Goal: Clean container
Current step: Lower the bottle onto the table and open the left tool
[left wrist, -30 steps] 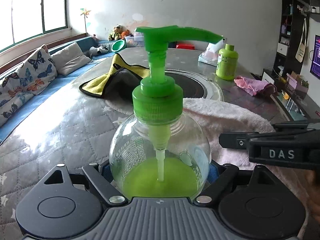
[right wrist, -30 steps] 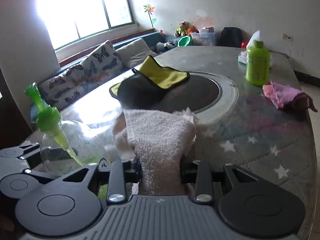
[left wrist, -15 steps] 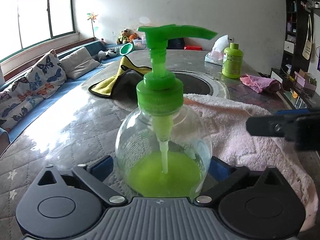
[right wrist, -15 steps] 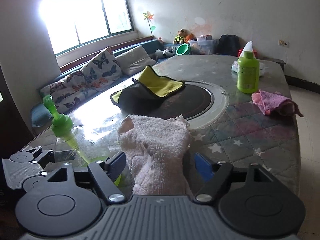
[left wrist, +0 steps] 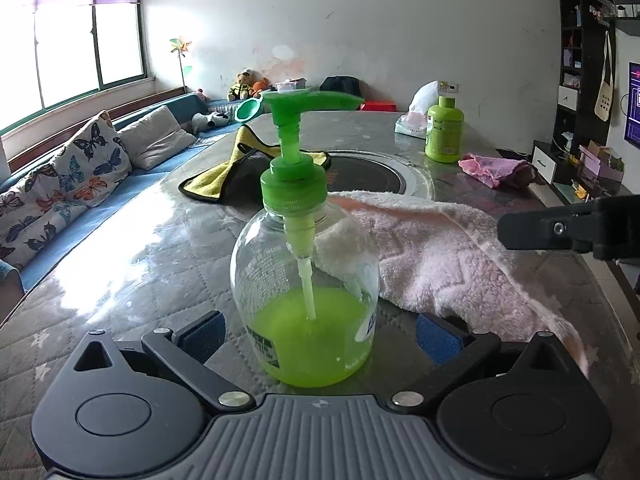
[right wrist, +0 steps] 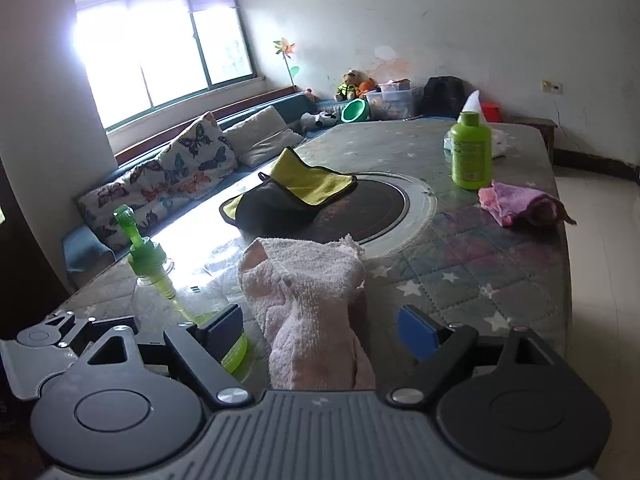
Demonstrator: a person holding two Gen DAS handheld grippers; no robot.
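At lower centre of the left wrist view, the pump bottle (left wrist: 306, 300) stands upright between the spread left gripper (left wrist: 318, 330) fingers, apparently untouched. Right gripper (right wrist: 320, 330) likewise spread, pink towel (right wrist: 308, 292) lying loose between.

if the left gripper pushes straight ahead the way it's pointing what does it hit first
The soap bottle. It stands on the table between the open fingers of the left gripper, right in its line. The pink towel lies behind the bottle to the right; the gap to the bottle is hard to judge.

Daylight from window (right wrist: 160, 52), tabletop (left wrist: 120, 272) glare, fisheye edges
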